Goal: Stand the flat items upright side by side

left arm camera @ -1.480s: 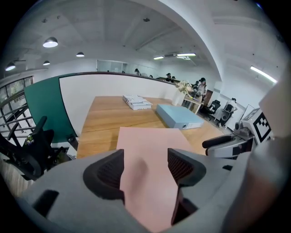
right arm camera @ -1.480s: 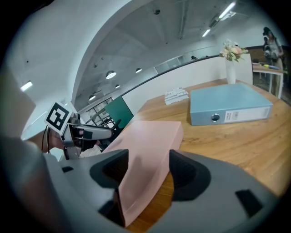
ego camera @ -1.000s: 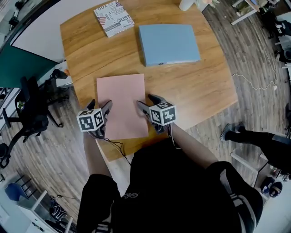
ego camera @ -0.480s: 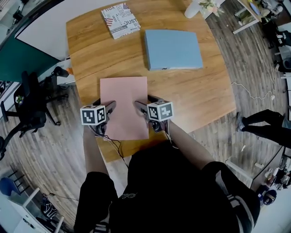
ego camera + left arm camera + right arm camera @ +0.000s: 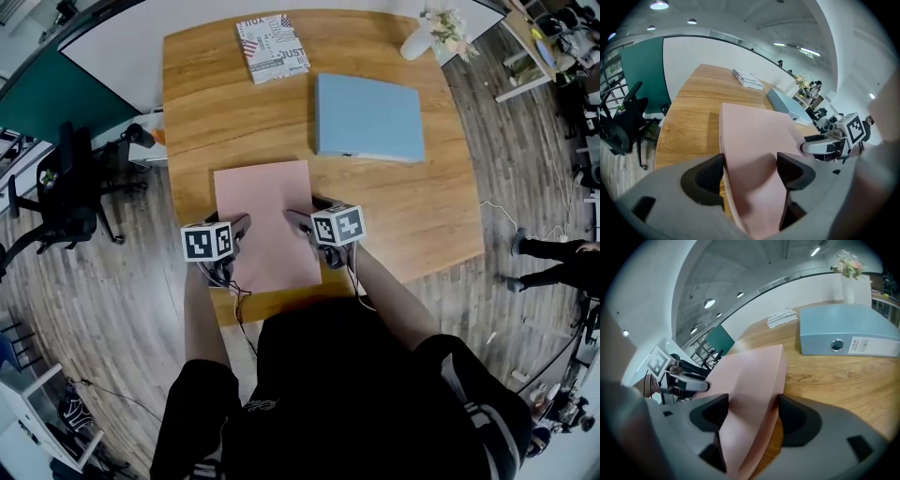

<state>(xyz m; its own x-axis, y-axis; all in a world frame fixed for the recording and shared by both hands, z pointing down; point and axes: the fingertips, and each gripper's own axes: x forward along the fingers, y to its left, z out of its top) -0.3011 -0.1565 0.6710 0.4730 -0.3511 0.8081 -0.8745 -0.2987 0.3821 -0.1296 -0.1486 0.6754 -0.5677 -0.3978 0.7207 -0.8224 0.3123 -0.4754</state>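
Note:
A pink binder (image 5: 267,216) lies near the table's front edge, and both grippers reach in from its two long sides. My left gripper (image 5: 240,228) has the binder's left edge (image 5: 759,140) between its jaws, and both pads touch it. My right gripper (image 5: 298,220) holds the right edge (image 5: 750,376) the same way, that edge a little off the wood. A light blue binder (image 5: 367,117) lies flat farther back at the right. At the far edge a book with a printed cover (image 5: 273,47) lies flat too.
The wooden table (image 5: 422,216) ends just in front of the pink binder. A white vase with flowers (image 5: 419,42) stands at the far right corner. A black office chair (image 5: 70,192) stands on the floor at the left. A person's legs show at the far right.
Both grippers have moved inward over the pink binder's edges, and their fingers now straddle it. The binder has stayed in about the same place on the table.

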